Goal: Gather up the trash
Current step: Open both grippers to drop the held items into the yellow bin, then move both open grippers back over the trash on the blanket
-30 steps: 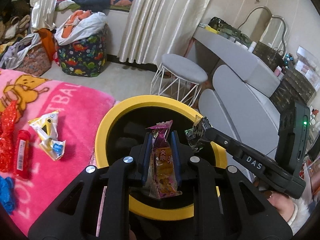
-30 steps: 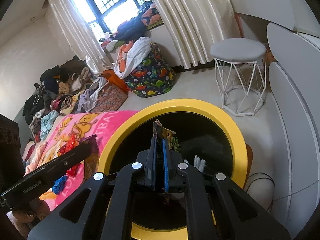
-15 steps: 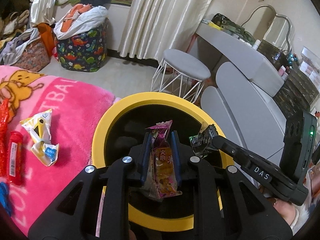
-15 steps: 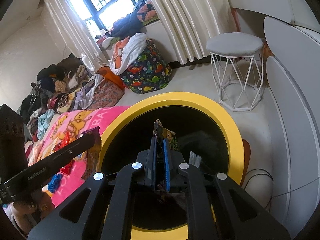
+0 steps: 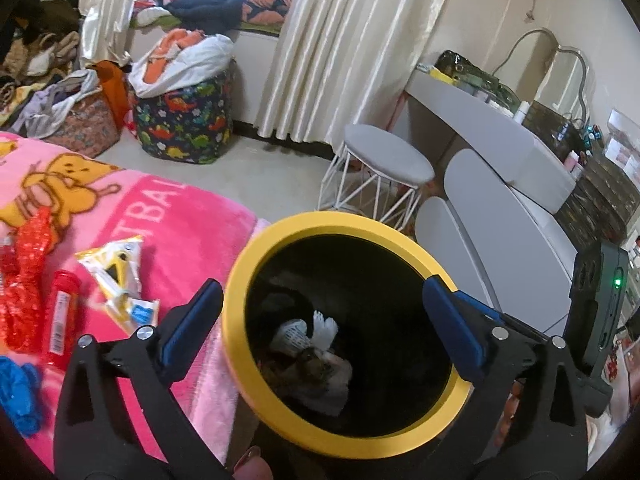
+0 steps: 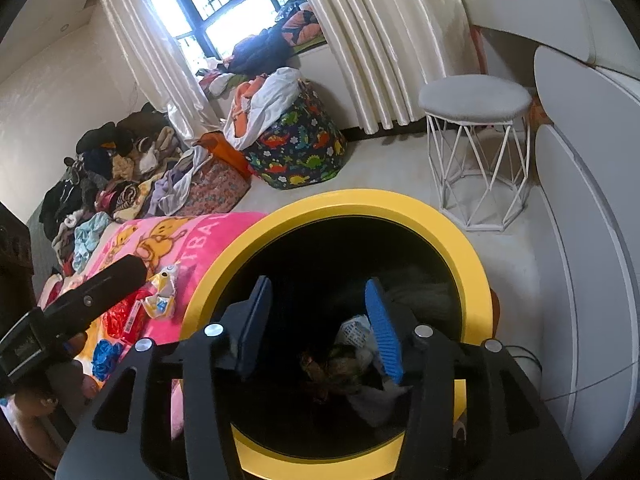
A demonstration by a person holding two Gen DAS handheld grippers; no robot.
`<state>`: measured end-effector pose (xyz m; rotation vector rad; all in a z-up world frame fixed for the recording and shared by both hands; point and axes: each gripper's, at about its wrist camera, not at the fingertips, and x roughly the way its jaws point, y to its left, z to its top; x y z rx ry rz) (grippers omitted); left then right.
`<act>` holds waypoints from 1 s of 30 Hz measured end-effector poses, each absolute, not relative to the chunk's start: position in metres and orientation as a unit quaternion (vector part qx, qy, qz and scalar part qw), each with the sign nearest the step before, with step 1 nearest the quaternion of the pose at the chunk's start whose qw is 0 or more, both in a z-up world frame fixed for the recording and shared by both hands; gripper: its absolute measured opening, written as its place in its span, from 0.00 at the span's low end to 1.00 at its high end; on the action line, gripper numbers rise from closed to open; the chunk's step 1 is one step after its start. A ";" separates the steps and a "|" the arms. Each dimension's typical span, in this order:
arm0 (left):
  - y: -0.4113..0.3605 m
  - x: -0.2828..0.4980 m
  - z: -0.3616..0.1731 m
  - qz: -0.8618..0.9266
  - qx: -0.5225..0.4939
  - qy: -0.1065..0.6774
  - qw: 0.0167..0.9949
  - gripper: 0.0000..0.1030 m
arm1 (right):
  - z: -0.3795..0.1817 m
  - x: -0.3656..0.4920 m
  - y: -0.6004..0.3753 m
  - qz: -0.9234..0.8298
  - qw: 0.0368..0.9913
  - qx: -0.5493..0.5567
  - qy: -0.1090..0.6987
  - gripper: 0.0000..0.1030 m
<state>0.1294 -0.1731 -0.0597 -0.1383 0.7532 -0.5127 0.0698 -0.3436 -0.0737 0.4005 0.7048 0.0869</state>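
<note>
- A round black trash bin (image 5: 404, 236) with a yellow rim stands upright on the floor, its mouth facing up, just right of a pink blanket (image 5: 188, 232).
- The left gripper (image 5: 324, 320) hangs above the bin's near-left rim. Its jaws are opening and stand wide with nothing between them.
- The right gripper (image 6: 320, 316) hangs above the bin's mouth. Its jaws are opening too, about half apart, with nothing pinched between them.
- Crumpled wrappers (image 5: 312, 344) lie heaped at the bottom of the bin. The dark interior makes single pieces and their long axes hard to tell apart.
- On the blanket, left of the bin, more trash waits: a yellow-and-white wrapper (image 5: 118, 272) with its long axis running near to far, a red tube (image 5: 60, 316) lying likewise, a red crinkled wrapper (image 5: 24, 280) and a blue scrap (image 5: 18, 392) cut off by the picture's edge.
- Farther off stand a grey stool (image 5: 388, 160) with white wire legs and a dinosaur-print bag (image 5: 184, 120).
</note>
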 end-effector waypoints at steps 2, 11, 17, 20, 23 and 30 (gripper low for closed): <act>-0.169 0.128 -0.057 -0.242 -0.067 0.360 0.899 0.89 | -0.072 0.069 -0.342 0.044 0.919 0.196 0.340 0.53; -0.150 0.121 -0.045 -0.225 -0.075 0.344 0.908 0.89 | -0.060 0.066 -0.330 0.058 0.925 0.183 0.328 0.61; -0.137 0.116 -0.039 -0.216 -0.078 0.335 0.914 0.89 | -0.053 0.064 -0.320 0.069 0.928 0.171 0.324 0.62; -0.130 0.114 -0.036 -0.209 -0.078 0.331 0.917 0.89 | -0.049 0.064 -0.316 0.075 0.929 0.166 0.321 0.64; -0.122 0.112 -0.035 -0.204 -0.083 0.328 0.919 0.89 | -0.047 0.063 -0.309 0.083 0.930 0.160 0.320 0.64; -0.106 0.109 -0.028 -0.189 -0.089 0.318 0.925 0.89 | -0.040 0.064 -0.292 0.102 0.931 0.148 0.317 0.66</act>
